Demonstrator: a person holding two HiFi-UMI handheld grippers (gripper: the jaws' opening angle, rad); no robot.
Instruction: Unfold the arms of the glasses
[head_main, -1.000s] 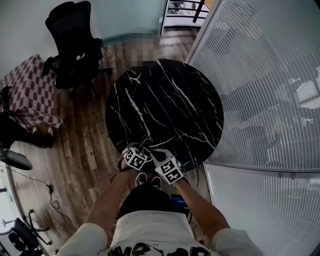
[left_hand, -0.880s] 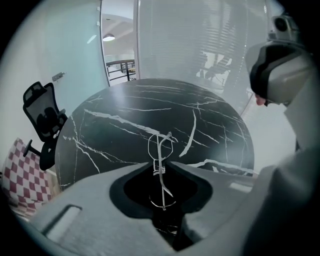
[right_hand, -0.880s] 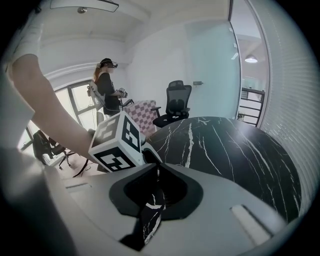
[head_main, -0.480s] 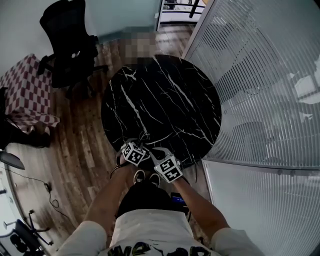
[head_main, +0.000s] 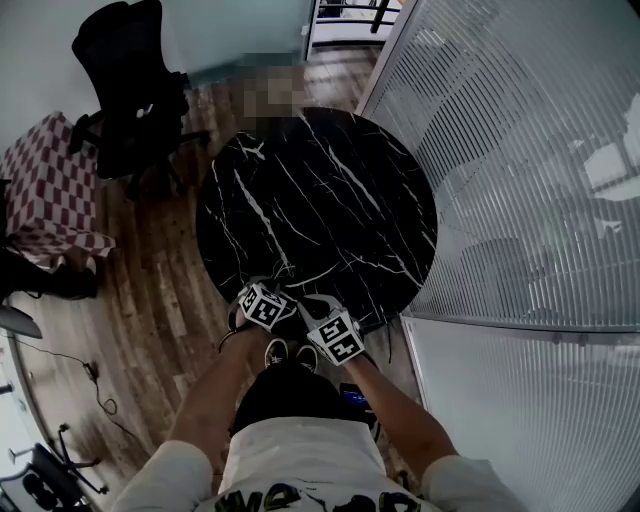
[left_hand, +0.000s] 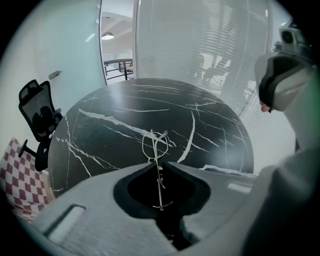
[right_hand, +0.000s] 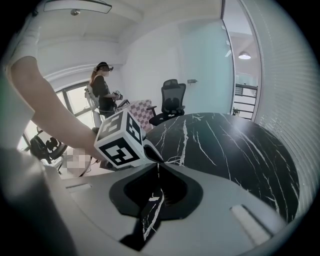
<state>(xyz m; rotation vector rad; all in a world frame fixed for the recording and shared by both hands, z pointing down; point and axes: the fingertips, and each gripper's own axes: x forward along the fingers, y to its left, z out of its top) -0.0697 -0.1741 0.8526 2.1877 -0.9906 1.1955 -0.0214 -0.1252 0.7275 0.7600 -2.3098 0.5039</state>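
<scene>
Glasses (left_hand: 153, 145) in L tongs (left_hand: 157, 163), table (left_hand: 110, 122) beyond

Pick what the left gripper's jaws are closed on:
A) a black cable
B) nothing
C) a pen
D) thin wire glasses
D: in the left gripper view, the left gripper pinches the glasses, whose lens loops poke out past the jaw tips above the black marble table.

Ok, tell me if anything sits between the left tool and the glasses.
Nothing does: the left tool is shut on the glasses, whose wire frame sticks out past its tips over the black marble table.
</scene>
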